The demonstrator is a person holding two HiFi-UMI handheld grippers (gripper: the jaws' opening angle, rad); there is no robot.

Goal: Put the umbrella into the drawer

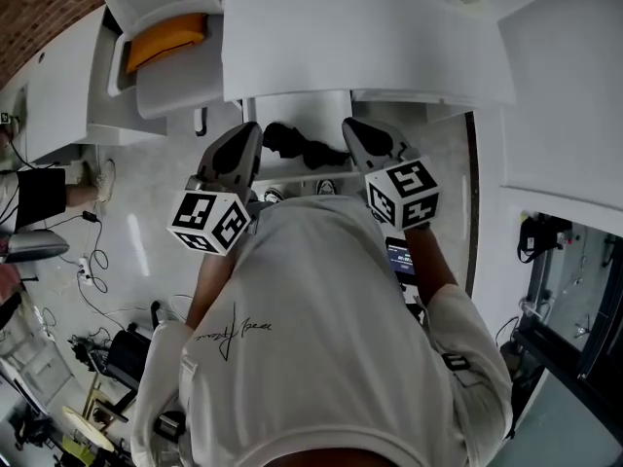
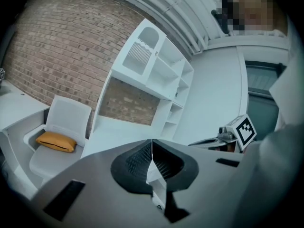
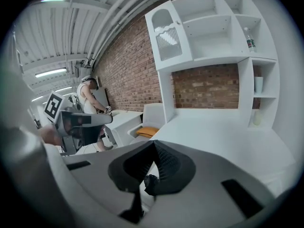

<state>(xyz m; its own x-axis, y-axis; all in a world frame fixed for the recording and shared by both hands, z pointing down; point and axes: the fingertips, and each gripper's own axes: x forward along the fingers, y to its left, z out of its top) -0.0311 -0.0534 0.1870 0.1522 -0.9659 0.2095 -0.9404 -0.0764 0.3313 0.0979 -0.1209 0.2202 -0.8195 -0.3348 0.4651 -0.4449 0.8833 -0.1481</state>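
In the head view the black folded umbrella (image 1: pixel 297 147) lies in the open white drawer (image 1: pixel 292 173) just under the front edge of the desk. My left gripper (image 1: pixel 248 136) hovers at the umbrella's left end and my right gripper (image 1: pixel 352 129) at its right end, both above it and apart from it. In the left gripper view the left gripper (image 2: pixel 152 142) is shut, its ribbed pads meeting on nothing. The right gripper (image 3: pixel 154 145) is likewise shut and empty. Both point out over the white desk top.
The white desk (image 1: pixel 360 37) spans the space ahead, with a white shelf unit (image 3: pixel 213 27) against a brick wall. A white armchair with an orange cushion (image 1: pixel 165 42) stands at the left. Cables (image 1: pixel 92 261) trail on the floor. Another person (image 3: pixel 88 96) stands far off.
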